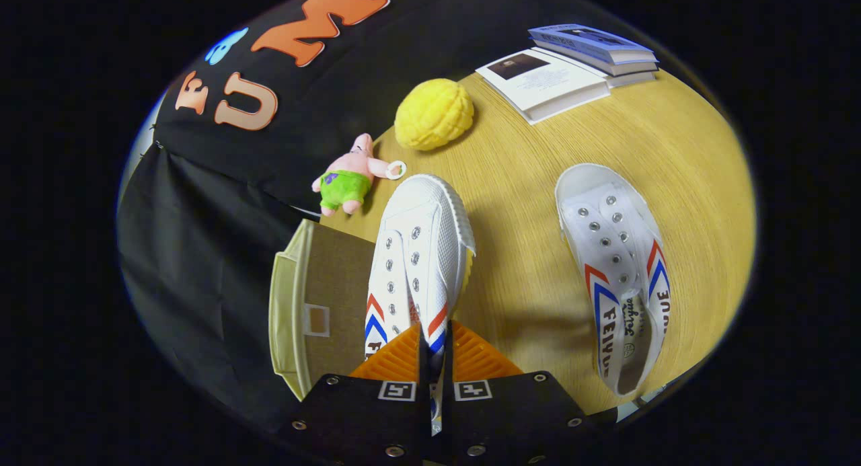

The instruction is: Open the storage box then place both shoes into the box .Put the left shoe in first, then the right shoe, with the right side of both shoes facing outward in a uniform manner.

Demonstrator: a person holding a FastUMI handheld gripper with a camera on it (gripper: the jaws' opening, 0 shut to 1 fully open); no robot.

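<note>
Currently, one white shoe point(417, 251) is being pinched at its opening by the hand-held gripper point(435, 348), poised beside the open storage box point(316, 304), and is best being lowered level, while the other shoe point(619, 264) is lying on the counter point(525, 183).

bare table point(525, 183) between the shoes, storage box point(323, 298) beside held shoe point(417, 251), second shoe point(622, 264) opposite

wooden table point(538, 183) with shoe point(619, 271), books point(572, 62), two toys
</note>
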